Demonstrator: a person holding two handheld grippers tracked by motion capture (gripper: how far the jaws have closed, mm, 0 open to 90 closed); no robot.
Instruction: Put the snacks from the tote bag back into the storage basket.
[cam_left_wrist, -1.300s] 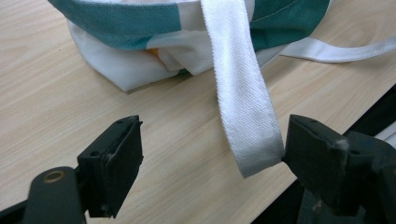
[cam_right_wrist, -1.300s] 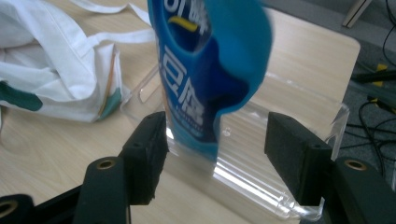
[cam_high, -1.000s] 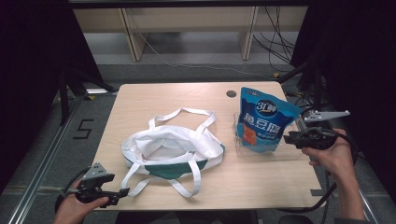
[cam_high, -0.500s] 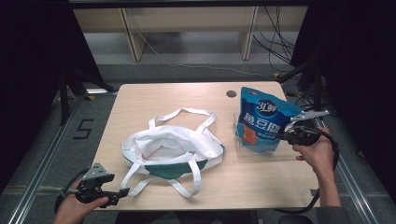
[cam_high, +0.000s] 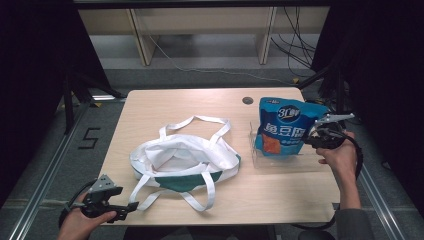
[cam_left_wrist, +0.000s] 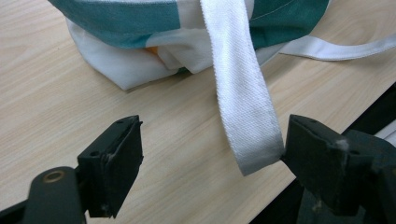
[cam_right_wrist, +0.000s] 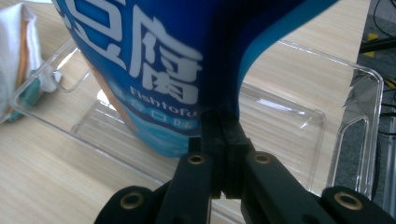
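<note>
At right of the high view, the right claw (cam_high: 316, 136) pinches the edge of a blue snack bag (cam_high: 284, 126), keeping it upright in a clear tray (cam_high: 295, 162) on the table (cam_high: 170, 105). At lower left, the left claw (cam_high: 125, 209), spread, waits by a white-and-green tote (cam_high: 182, 161). The left gripper view reveals a strap (cam_left_wrist: 243, 93) lying between its jaws, apparently ready for grasping.

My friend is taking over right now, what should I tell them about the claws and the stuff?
Right claw: shut on the blue snack bag's edge; the bag stands in the clear tray.
Left claw: open at the table's near edge, a white strap of the tote bag lying between its jaws, ungripped.
Done: snack bag gripped.
Left: probably grip the strap, then put the snack bag into the tote.
</note>
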